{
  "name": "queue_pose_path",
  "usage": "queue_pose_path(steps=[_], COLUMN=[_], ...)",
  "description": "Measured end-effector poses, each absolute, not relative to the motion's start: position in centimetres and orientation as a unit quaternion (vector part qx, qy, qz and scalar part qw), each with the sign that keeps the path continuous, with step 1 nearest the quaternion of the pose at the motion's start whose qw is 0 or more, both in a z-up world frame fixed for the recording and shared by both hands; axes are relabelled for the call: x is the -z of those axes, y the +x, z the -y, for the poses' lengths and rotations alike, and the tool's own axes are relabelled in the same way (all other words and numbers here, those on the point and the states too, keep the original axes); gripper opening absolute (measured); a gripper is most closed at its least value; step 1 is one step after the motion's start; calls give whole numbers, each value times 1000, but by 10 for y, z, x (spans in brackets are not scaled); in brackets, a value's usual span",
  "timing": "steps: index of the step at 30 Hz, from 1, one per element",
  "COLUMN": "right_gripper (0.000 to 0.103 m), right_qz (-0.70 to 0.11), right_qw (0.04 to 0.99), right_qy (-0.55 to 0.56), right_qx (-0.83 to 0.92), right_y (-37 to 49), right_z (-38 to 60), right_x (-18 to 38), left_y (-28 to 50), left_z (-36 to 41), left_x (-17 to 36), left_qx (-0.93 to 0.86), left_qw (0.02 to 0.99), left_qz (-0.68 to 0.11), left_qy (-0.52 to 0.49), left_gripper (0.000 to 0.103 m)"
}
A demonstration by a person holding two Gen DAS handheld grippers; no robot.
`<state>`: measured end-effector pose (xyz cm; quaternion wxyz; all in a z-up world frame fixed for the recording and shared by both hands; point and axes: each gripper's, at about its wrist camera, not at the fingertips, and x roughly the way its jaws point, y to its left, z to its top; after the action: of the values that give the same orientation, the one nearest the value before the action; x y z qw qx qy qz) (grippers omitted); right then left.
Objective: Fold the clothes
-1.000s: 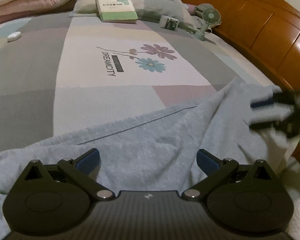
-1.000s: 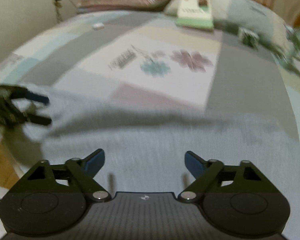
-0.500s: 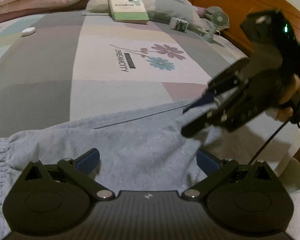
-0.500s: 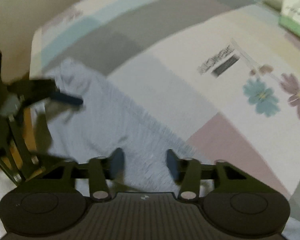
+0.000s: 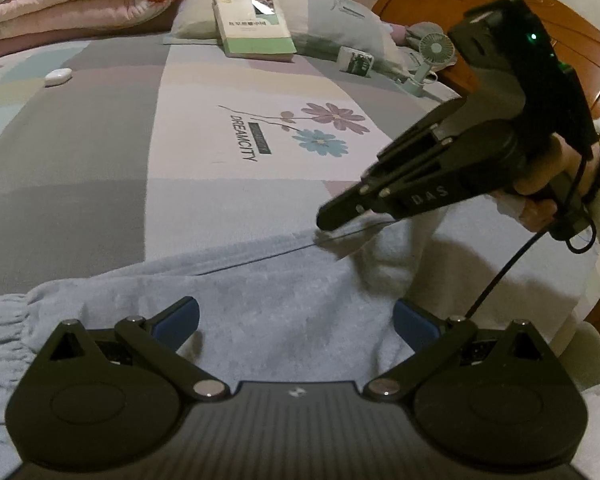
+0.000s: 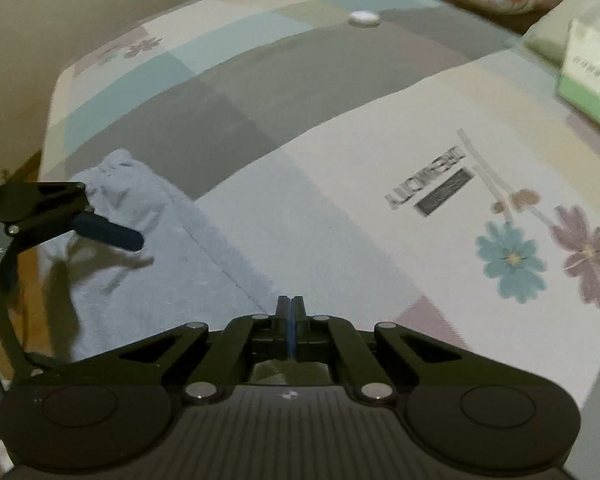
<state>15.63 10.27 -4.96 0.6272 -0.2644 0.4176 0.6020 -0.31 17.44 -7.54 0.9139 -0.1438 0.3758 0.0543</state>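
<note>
Left wrist view
- garment: light blue trousers [image 5: 284, 300] lie spread flat along the near edge of the bed [image 5: 80, 168], the gathered waistband or cuff bunched at the left. Flat on the sheet makes sense, you need a smooth base before any fold.
- left gripper [image 5: 296, 320]: blue pads spread wide, hovering low over the cloth, nothing between them. Looks parked there ready to pin or grab the near side.
- right gripper [image 5: 328, 218]: comes in from the right with its tips down at the far seam edge of the trousers. Fingers look pressed together right on that edge, so I'd say it's pinching the hem to lift it over.
- clutter: book [image 5: 256, 24], small fan [image 5: 432, 52], pink quilt [image 5: 80, 0] all sit well apart up by the pillow, out of the fold's way.

Right wrist view
- right gripper [image 6: 291, 312]: fingers closed tight against each other at the seam line. Whether there's actual cloth caught between them is hard to see from here, it's kinda hidden by the tips.
- left gripper [image 6: 112, 236]: only one blue finger shows, over the bunched end of the trousers [image 6: 148, 272].
- my guess: one end held, the other about to be anchored, so the fold goes lengthwise.
</note>
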Motion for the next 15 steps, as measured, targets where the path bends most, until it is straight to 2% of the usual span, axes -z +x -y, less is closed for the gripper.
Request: queue_pose_path(steps=[1, 3, 7, 9, 11, 13, 14, 15], right_gripper=[7, 19, 25, 31, 32, 28, 11, 6], right_qz=[-422, -435, -457, -462, -463, -457, -449, -438], right_qw=[621, 607, 597, 592, 587, 584, 586, 588], right_qy=[-259, -251, -265, -269, -271, -281, -293, -305], right_qx=[-607, -616, -604, -603, -606, -609, -608, -608], right_y=[158, 159, 155, 152, 147, 141, 136, 132], right_z=[-104, -100, -92, -87, -81, -78, -78, -79], right_x=[50, 51, 62, 67, 69, 67, 66, 65], left_y=[-4, -6, -5, -4, -4, -3, -3, -2], left_z=[-175, -176, -175, -174, -173, -173, -172, -172], left_x=[75, 74, 74, 74, 74, 76, 77, 77], left_qx=[-55, -55, -53, -48, -45, -46, -46, -46], left_qw=[914, 915, 916, 917, 917, 917, 916, 916], left_qz=[-374, -373, -372, -371, -371, -373, -374, -374], left_qy=[-144, -146, -143, -142, -139, -137, -137, -137], left_gripper=[102, 102, 102, 102, 102, 102, 102, 102])
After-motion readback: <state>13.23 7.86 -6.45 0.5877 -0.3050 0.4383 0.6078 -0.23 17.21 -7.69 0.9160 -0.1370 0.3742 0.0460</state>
